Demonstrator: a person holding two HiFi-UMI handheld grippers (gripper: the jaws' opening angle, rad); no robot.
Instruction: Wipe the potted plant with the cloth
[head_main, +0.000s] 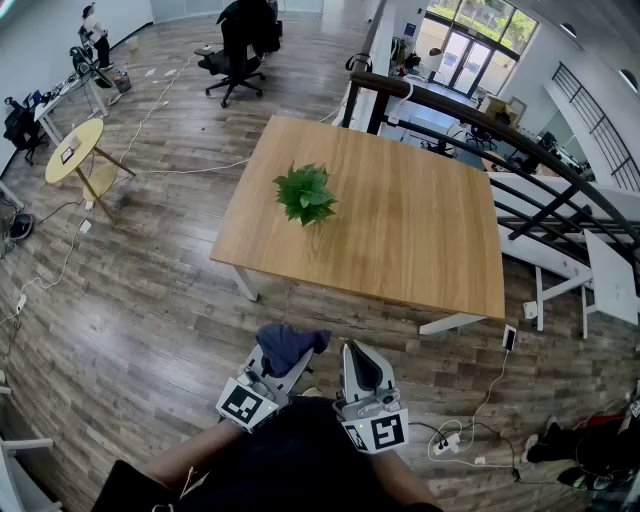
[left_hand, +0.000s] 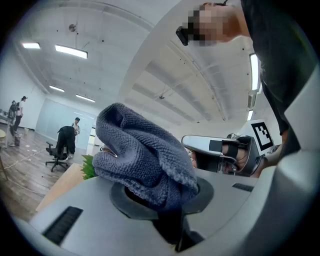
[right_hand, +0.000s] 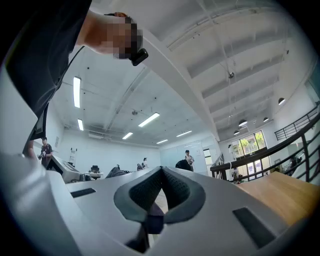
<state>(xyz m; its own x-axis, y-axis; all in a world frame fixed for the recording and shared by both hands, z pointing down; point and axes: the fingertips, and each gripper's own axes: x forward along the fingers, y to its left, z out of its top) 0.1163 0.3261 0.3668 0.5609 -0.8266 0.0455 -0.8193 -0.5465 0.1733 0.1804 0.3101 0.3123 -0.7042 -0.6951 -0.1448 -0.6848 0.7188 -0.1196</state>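
Floor (head_main: 150, 300): wood planks, cables trailing across; the person stands on it, short of the table's near edge.
Table (head_main: 420, 230): square, light wood, bare apart from one item.
Right gripper (head_main: 360, 362): held low in front of the body, about level; the right gripper view (right_hand: 162, 192) shows the pads closed together with nothing between them.
Left gripper (head_main: 283, 362): beside the right one, about level; jaws clamped on the cloth, as the left gripper view (left_hand: 160, 200) shows.
Potted plant (head_main: 305, 195): small and leafy green, upright on the table toward its left-centre, well apart from both grippers; the pot itself is hidden under the leaves. A bit of leaf shows past the cloth in the left gripper view (left_hand: 89, 167).
Cloth (head_main: 288, 345): blue-grey towelling, bunched into a wad that bulges up out of the left jaws (left_hand: 145, 155).
Step in hand: approach — cloth secured, wiping not yet begun, by my reading.
Next move calls for: closing on the table and carrying the wad out over the near edge to the leaves — light contact, since the plant looks small enough to tip; the empty right gripper could steady the pot.
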